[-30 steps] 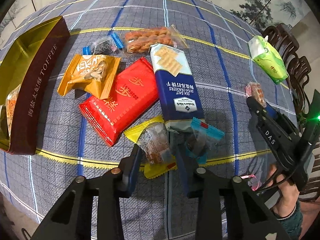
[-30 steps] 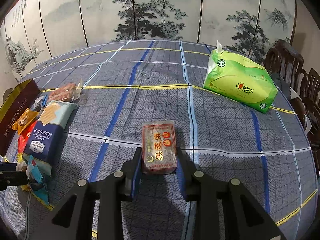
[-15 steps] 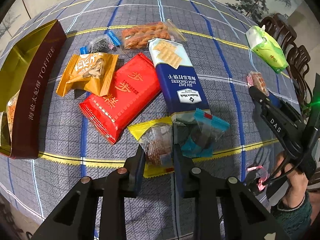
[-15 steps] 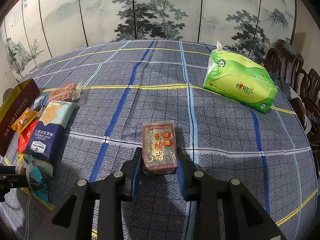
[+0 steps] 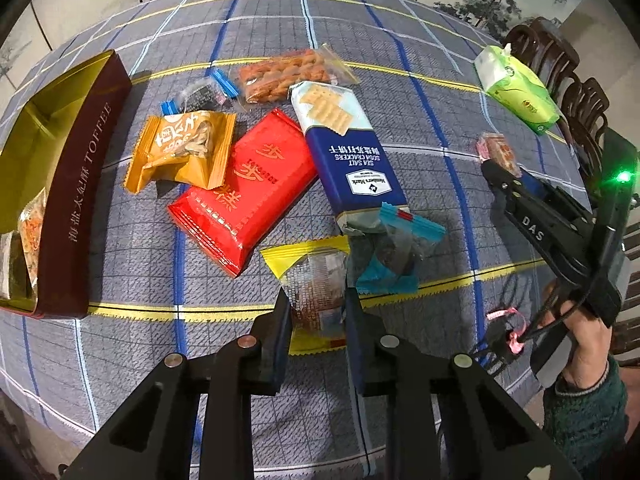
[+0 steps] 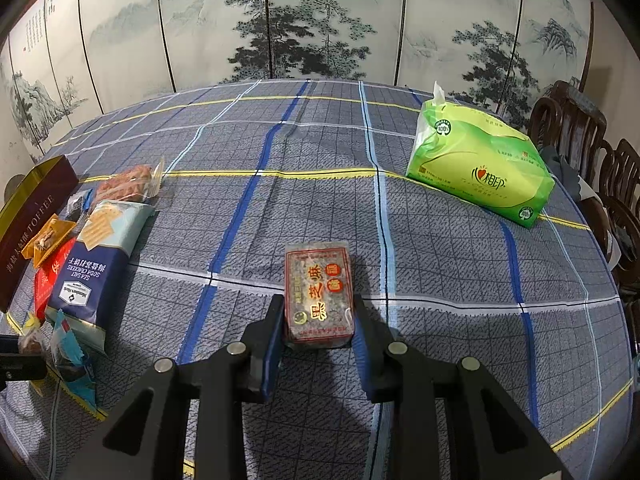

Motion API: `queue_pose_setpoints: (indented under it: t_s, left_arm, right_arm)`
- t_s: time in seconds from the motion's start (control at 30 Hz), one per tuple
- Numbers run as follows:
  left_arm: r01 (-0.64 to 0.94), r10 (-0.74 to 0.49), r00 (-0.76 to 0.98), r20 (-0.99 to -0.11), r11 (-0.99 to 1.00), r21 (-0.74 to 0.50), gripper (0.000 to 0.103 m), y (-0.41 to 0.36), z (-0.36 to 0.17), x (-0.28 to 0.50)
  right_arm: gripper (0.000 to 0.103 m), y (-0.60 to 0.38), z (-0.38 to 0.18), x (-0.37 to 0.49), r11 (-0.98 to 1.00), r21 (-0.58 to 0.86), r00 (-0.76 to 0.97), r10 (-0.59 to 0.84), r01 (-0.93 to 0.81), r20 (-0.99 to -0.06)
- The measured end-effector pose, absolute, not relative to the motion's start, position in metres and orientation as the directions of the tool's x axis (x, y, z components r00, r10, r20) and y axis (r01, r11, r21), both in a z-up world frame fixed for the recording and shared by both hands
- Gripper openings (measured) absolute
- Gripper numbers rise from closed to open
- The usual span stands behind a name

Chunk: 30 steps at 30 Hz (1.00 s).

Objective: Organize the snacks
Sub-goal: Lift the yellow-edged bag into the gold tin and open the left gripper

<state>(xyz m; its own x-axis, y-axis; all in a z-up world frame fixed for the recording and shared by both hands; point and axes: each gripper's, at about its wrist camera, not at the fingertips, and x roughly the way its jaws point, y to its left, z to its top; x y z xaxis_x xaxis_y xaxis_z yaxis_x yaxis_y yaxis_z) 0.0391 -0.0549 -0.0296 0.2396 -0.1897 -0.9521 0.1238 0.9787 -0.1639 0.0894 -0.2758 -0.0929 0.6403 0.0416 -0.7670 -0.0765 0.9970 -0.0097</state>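
My left gripper (image 5: pixel 316 306) is shut on a yellow-edged clear snack packet (image 5: pixel 316 288), held above the cloth. Beyond it lie a blue-ended clear packet (image 5: pixel 394 254), a blue soda cracker pack (image 5: pixel 346 152), a red packet (image 5: pixel 248 192), an orange packet (image 5: pixel 182 152), a bag of fried twists (image 5: pixel 288 76) and a small blue-ended packet (image 5: pixel 200 94). A maroon toffee box (image 5: pixel 80 184) stands open at the left with snacks inside. My right gripper (image 6: pixel 318 320) is shut on a black sesame cake block (image 6: pixel 319 288); it also shows in the left wrist view (image 5: pixel 496 152).
A green tissue pack (image 6: pixel 480 172) lies at the far right of the round table with the plaid cloth (image 6: pixel 280 208). Dark wooden chairs (image 6: pixel 592 152) stand beyond the right edge. A painted folding screen (image 6: pixel 280 20) stands behind the table.
My left gripper closed on the yellow-edged packet and raised it. My right gripper stayed put with the sesame block.
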Motion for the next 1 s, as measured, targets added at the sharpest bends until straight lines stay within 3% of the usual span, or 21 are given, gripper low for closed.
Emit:
queue_pose_setpoints:
  t_s: [0.4,0.73,1.0]
  left_arm:
    - [0.135,-0.181,0.307,-0.934,0.980,-0.146,0.022,-0.032,0.003,0.039]
    - [0.007,-0.027,0.416,-0.909,1.000,-0.027,0.022,0.052,0.035,0.059]
    - [-0.102,0.076,0.397,-0.915,0.994,0.038,0.022,0.119,0.024,0.064]
  right_arm:
    - [0.031,-0.276,-0.093,0.089,0.997,-0.011,0.640,0.041,-0.076,-0.767]
    - [0.031,-0.275,-0.093,0.090,0.997,-0.012,0.641,0.039,-0.075,-0.767]
    - [0.031,-0.276,-0.092,0.089,0.997,-0.013,0.642,0.038,-0.075,-0.766]
